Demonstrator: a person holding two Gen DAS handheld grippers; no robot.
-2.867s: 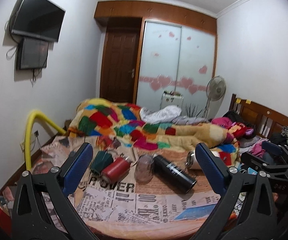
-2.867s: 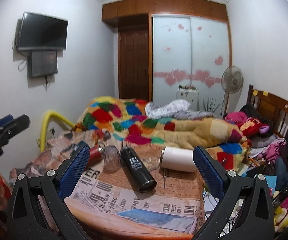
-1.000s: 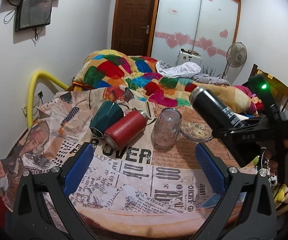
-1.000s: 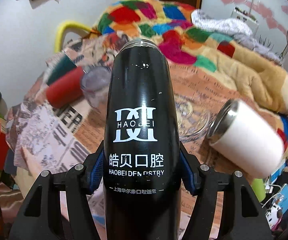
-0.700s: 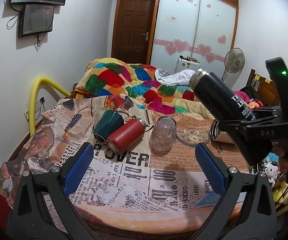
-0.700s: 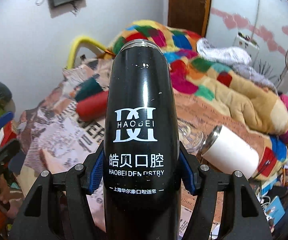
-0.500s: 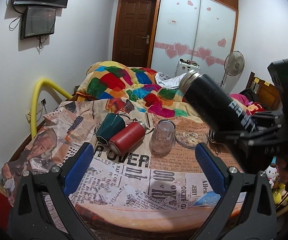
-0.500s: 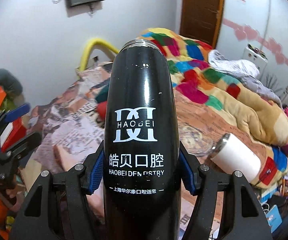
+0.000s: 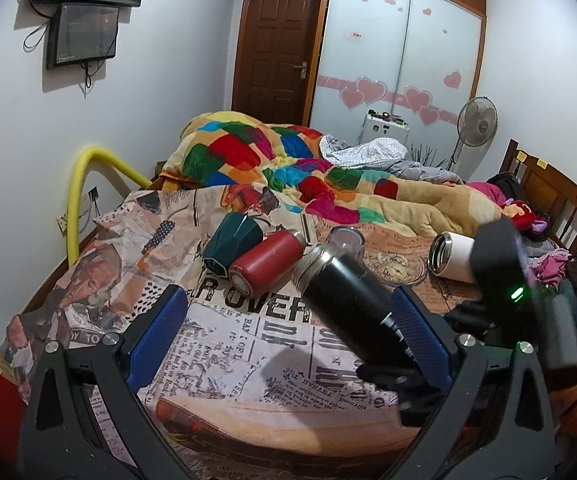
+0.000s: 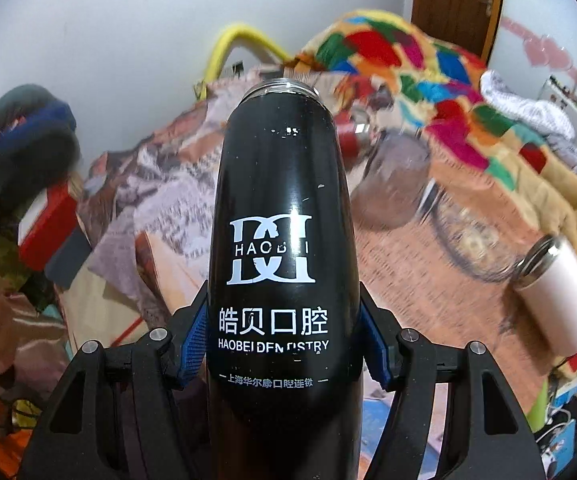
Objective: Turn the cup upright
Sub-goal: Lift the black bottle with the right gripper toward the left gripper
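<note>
The tall black metal flask with white lettering [image 10: 284,240] is up off the newspaper-print tablecloth [image 9: 224,344], tilted, steel mouth pointing away, pinched between the right gripper's [image 10: 284,344] blue pads. Left gripper [image 9: 288,328] hangs spread wide, holding nothing. Behind lie a red bottle [image 9: 266,262], dark green cup [image 9: 230,242] and white flask [image 9: 454,254], all on their sides.

Black flask [image 10: 284,216] with white lettering; red bottle [image 9: 266,262]; patchwork multicoloured blanket [image 9: 256,156].
</note>
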